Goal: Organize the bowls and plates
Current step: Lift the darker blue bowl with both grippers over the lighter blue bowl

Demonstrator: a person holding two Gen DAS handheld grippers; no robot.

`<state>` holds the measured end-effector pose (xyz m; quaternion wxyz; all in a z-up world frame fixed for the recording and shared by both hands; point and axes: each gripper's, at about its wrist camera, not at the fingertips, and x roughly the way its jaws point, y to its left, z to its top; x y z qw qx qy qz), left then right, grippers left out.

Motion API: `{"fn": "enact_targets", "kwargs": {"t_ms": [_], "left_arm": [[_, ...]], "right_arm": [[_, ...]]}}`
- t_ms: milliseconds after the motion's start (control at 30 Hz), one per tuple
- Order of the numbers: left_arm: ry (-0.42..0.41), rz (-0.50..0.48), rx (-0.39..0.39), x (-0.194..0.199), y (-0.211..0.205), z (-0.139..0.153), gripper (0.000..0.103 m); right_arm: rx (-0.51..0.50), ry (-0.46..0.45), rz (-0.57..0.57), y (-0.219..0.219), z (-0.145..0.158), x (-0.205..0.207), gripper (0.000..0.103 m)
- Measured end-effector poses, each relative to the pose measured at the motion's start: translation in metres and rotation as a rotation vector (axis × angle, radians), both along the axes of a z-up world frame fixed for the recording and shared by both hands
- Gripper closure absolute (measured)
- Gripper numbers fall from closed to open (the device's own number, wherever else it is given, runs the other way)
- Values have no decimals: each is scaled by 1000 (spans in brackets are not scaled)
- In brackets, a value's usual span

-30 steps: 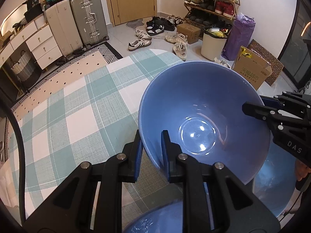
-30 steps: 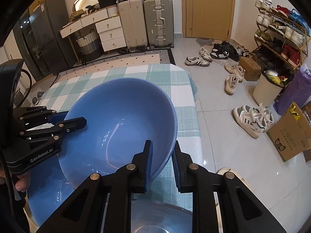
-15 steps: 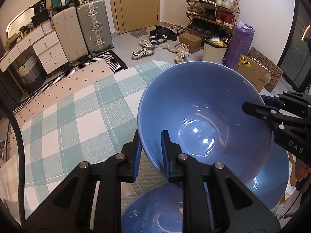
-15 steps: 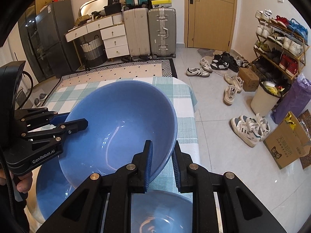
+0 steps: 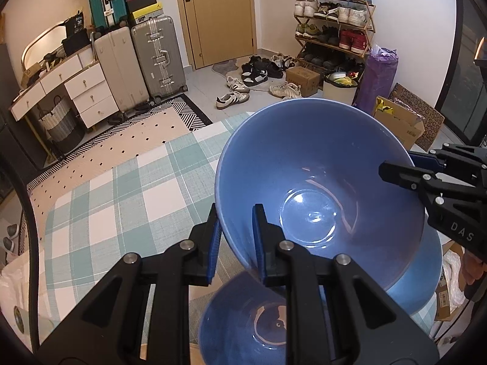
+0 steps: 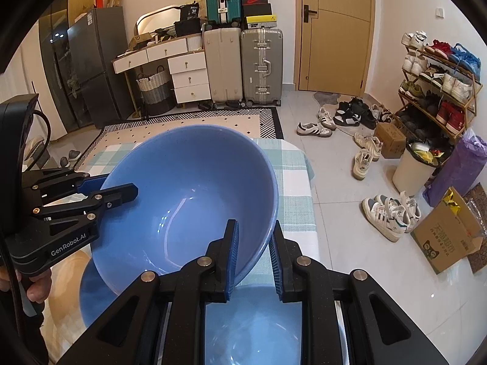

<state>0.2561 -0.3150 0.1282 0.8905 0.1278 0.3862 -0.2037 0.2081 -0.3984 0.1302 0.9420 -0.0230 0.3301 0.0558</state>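
Left wrist view: we hold one large blue bowl (image 5: 319, 182) above the checked tablecloth (image 5: 121, 188), left gripper (image 5: 236, 237) and right gripper (image 6: 254, 255) each clamped on opposite rims, over two more blue bowls (image 5: 243, 319).

A large blue bowl (image 5: 319, 182) is held tilted above a table (image 5: 121, 197) covered with a green and white checked cloth. Its near rim is pinched between the blue-padded fingers (image 5: 213, 243) of the left tool (image 5: 236, 240), one inside the bowl and one outside. The far rim is gripped from the right by the right tool (image 5: 404, 167), black and marked "DAS". Two more blue bowls are seen beneath: one (image 5: 243, 328) below the left tool, another (image 5: 420, 279) under the raised bowl's right side. Suitcases (image 5: 158, 54), a door (image 5: 222, 15) and a shoe rack (image 5: 331, 21) are seen behind.
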Motion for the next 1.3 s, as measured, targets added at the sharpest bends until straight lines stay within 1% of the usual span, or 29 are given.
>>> {"fn": "enact_targets", "kwargs": {"t_ms": [100, 367, 767, 933, 1133, 1300], "left_arm": [[-10, -2, 11, -12, -2, 7, 87], [-28, -2, 3, -34, 3, 18, 87], [-50, 16, -14, -67, 24, 32, 87], [-68, 42, -10, -79, 35, 36, 87], [-65, 65, -10, -92, 51, 37, 86], [-63, 56, -7, -100, 60, 36, 86]], "right_arm": [[-7, -9, -6, 2, 3, -7, 83], [2, -9, 0, 7, 4, -23, 83], [7, -29, 28, 30, 8, -51, 82], [8, -32, 49, 42, 6, -60, 81], [17, -33, 81, 56, 6, -72, 81], [37, -21, 98, 64, 1, -79, 80]]}}
